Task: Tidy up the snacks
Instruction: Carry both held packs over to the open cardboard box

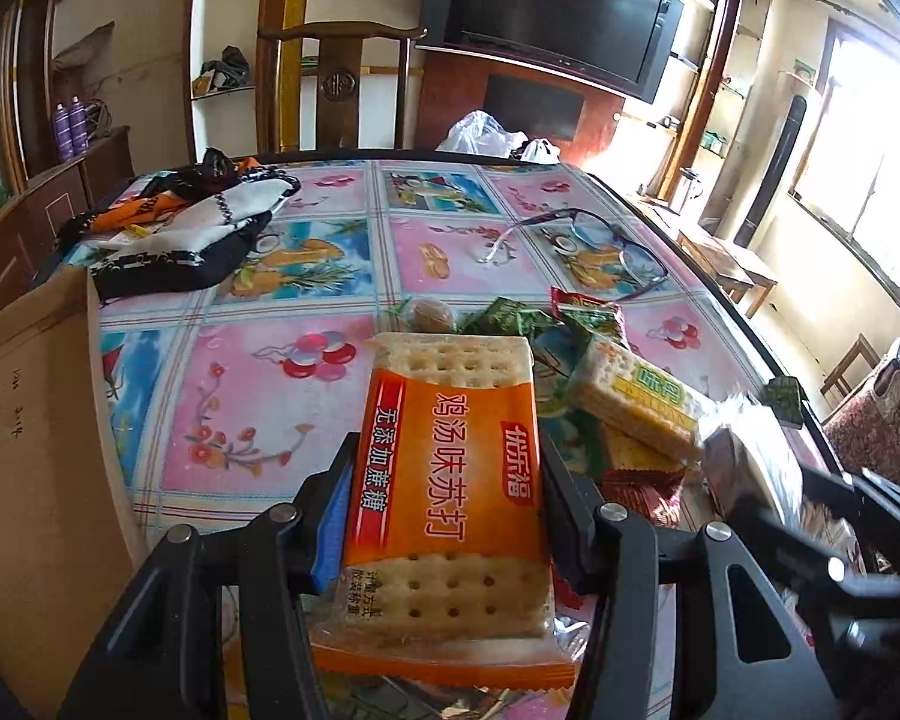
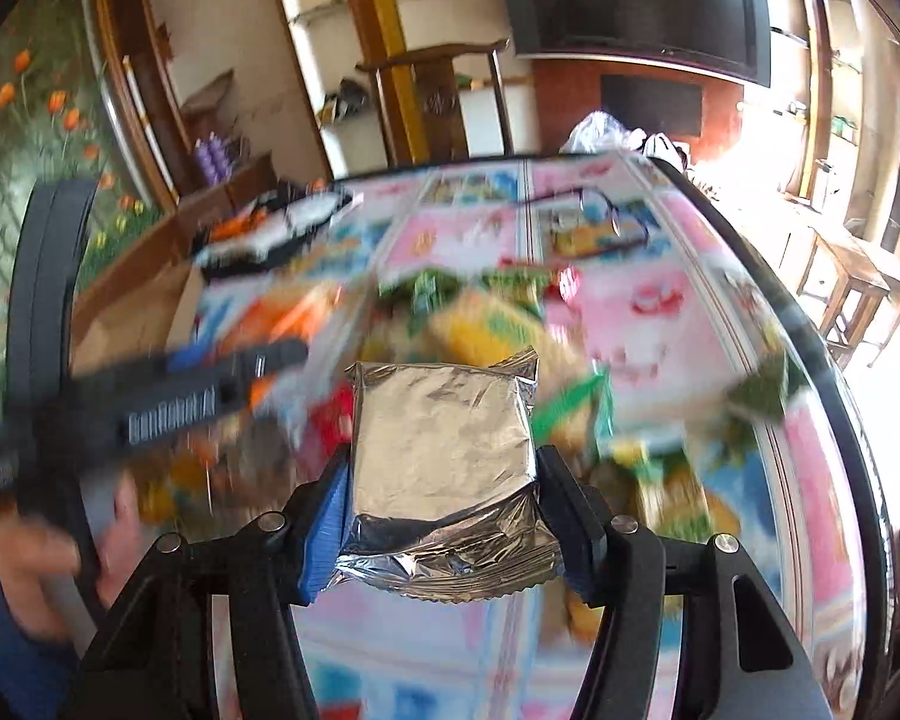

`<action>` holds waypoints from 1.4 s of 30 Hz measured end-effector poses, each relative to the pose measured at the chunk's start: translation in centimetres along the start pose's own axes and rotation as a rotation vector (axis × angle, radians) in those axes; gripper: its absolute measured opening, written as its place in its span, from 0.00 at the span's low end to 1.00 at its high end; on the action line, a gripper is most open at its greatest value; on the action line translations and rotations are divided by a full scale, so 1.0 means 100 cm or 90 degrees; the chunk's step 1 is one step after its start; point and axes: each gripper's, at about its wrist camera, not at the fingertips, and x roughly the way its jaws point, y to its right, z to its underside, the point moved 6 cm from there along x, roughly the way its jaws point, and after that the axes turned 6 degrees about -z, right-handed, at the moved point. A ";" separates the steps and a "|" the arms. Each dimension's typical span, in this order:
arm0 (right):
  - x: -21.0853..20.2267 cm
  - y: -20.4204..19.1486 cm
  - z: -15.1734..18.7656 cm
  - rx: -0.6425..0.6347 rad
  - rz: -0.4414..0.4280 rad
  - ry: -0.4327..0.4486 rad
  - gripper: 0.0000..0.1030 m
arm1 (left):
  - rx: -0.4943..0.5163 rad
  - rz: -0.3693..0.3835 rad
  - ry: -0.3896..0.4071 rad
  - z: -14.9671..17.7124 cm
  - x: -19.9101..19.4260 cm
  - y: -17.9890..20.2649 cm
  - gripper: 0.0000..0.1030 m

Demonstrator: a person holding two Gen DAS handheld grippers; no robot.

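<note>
Crackers first, in the left wrist view: my left gripper (image 1: 444,480) pinches an orange soda cracker packet (image 1: 450,480) by its two long edges, the blue pad on one side and the black finger on the other both pressing on the wrapper. I hold it flat and clear above the flowered tablecloth (image 1: 258,396), I think so that it can go out of the snack pile (image 1: 594,396) without dragging the others. The pile lies just beyond it, with a yellow-green cracker packet (image 1: 636,402) on top, and a cardboard box (image 1: 36,432) stands beside the table on the left, probably the place for sorted snacks. Eyeglasses (image 1: 588,246) and a folded cloth (image 1: 192,240) lie further back. At the right edge my other gripper is cut off and blurred.

In the right wrist view my right gripper (image 2: 444,492) is clamped on a silver foil packet (image 2: 444,456), side against side, held above the table. No print shows on the foil, so I cannot tell what snack it is. The snacks behind it are smeared by motion blur. At the left a hand (image 2: 36,564) grips the handle of the other gripper, whose fingertips and orange packet are too blurred to read. The box (image 2: 138,312) shows only one corner.
</note>
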 end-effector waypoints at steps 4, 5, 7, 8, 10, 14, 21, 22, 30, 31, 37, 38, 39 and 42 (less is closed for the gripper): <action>0.020 -0.014 -0.037 0.009 -0.005 0.036 0.61 | -0.022 -0.022 0.022 -0.010 -0.005 -0.019 0.51; 0.024 -0.018 -0.047 0.011 -0.006 0.046 0.61 | -0.031 -0.031 0.027 -0.012 -0.006 -0.027 0.51; 0.034 -0.025 -0.066 0.011 -0.002 0.066 0.61 | -0.043 -0.039 0.028 -0.014 -0.006 -0.036 0.51; 0.037 -0.028 -0.071 0.011 -0.005 0.076 0.61 | -0.051 -0.040 0.028 -0.015 -0.005 -0.040 0.51; 0.043 -0.033 -0.076 0.001 -0.003 0.095 0.61 | -0.058 -0.051 0.031 -0.017 -0.005 -0.047 0.51; 0.053 -0.029 -0.063 -0.009 -0.024 0.080 0.61 | -0.060 -0.060 0.036 -0.017 -0.006 -0.049 0.51; 0.060 -0.007 -0.055 0.052 -0.066 0.048 0.61 | -0.051 -0.069 0.038 -0.017 -0.005 -0.046 0.51; 0.059 -0.009 -0.054 0.048 -0.069 0.049 0.61 | -0.051 -0.069 0.036 -0.016 -0.004 -0.046 0.51; 0.066 -0.019 -0.049 0.034 -0.084 0.038 0.62 | -0.050 -0.073 0.039 -0.018 -0.005 -0.048 0.51; 0.066 -0.019 -0.049 0.034 -0.085 0.038 0.62 | -0.051 -0.072 0.038 -0.019 -0.004 -0.048 0.51; 0.067 -0.018 -0.049 0.031 -0.081 0.037 0.62 | -0.064 -0.060 0.042 -0.021 -0.008 -0.052 0.51; 0.068 -0.018 -0.049 0.031 -0.083 0.036 0.62 | -0.062 -0.058 0.042 -0.021 -0.008 -0.052 0.51; 0.068 -0.019 -0.049 0.029 -0.082 0.036 0.61 | -0.061 -0.059 0.042 -0.021 -0.008 -0.051 0.51; 0.068 -0.019 -0.049 0.028 -0.083 0.035 0.62 | -0.060 -0.062 0.040 -0.020 -0.008 -0.052 0.51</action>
